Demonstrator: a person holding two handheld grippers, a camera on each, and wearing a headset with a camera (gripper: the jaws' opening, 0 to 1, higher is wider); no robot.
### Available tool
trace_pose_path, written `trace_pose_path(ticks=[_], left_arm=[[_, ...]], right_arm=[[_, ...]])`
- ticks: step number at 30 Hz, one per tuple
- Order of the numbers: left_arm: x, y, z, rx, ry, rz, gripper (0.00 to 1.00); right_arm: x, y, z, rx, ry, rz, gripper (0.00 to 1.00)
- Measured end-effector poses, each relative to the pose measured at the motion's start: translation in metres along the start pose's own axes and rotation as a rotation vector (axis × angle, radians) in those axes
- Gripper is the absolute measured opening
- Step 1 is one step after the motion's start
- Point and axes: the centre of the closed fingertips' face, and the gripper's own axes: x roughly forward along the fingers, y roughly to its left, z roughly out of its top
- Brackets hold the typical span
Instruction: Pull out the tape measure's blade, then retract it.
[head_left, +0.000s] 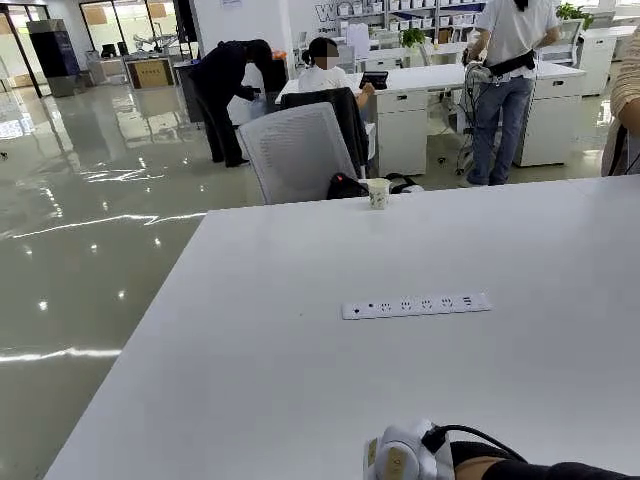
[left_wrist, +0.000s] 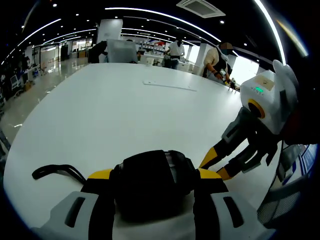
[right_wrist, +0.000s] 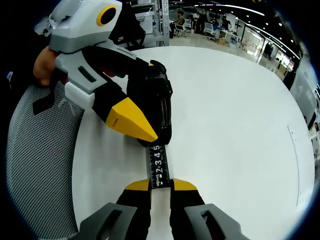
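Right gripper (right_wrist: 159, 186): jaws closed on the blade (right_wrist: 158, 162), pinching it flat; printed 2 to 5 readable just past the tips.
Blade: a short length is out, running straight from the right jaws to the case mouth, over the table (head_left: 300, 330).
Case (right_wrist: 157, 97): black, clamped between the yellow tips of the left gripper (right_wrist: 148, 117), near the table's near edge.
Left gripper, own view: both tips wrap the case, one each side; the right gripper comes in from the right, tips just beside the case.
Strap (left_wrist: 55, 171): black loop lying on the table, left of the case.
Mesh back (right_wrist: 40, 165): grey, below the table edge, under the left gripper.
Head view: a gripper (head_left: 405, 455) at the bottom edge; side unclear, jaws not visible there.
Power strip (head_left: 416, 306): white, mid-table, well apart from the grippers.
Cup (head_left: 377, 192): at the far table edge.
Chair (head_left: 297, 150): grey, just behind the cup.
Beyond: people (head_left: 510, 80) at white desks, glossy floor.
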Motion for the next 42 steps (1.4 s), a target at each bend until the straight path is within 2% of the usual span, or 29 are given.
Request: trace_pose_path(ticks=[13,18,25,30,42], left_arm=[[0.0,0.0,0.001,-0.008,0.005,-0.004,0.58],[0.0,0.0,0.002,-0.01,0.004,-0.007,0.58],[-0.001,0.0,0.002,-0.01,0.004,-0.009,0.58],[-0.001,0.0,0.001,-0.012,0.003,-0.009,0.58],[-0.001,0.0,0.002,-0.013,0.004,-0.01,0.58]], right_arm=[[0.001,0.0,0.005,0.009,-0.015,0.001,0.1],[0.002,0.0,0.008,0.037,-0.03,0.004,0.1],[0.004,0.001,0.011,-0.005,-0.037,0.004,0.11],[0.005,0.001,0.014,0.006,-0.069,0.007,0.11],[0.008,0.001,0.019,0.013,-0.08,0.002,0.11]])
